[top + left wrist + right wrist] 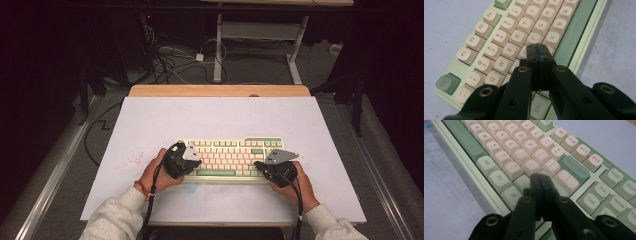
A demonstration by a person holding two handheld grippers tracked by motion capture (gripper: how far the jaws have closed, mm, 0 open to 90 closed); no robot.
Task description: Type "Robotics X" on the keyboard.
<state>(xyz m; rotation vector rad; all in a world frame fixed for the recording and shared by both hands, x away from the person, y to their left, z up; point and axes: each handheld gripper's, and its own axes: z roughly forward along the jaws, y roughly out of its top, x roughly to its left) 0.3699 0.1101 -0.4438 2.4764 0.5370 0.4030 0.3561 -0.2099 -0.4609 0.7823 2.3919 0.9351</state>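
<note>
A pale green keyboard with cream and green keys lies on the white table near its front edge. My left gripper hovers over the keyboard's left end, jaws shut together with nothing between them. In the left gripper view its tips sit over the keys just below the D and F keys, beside the green space bar. My right gripper is at the keyboard's right front part, also shut and empty. In the right gripper view its tips point at the keys below the Backspace key.
The white table top stretches wide behind and beside the keyboard, with faint red specks at the left. A wooden edge runs along the far side. Cables and table legs lie on the floor beyond.
</note>
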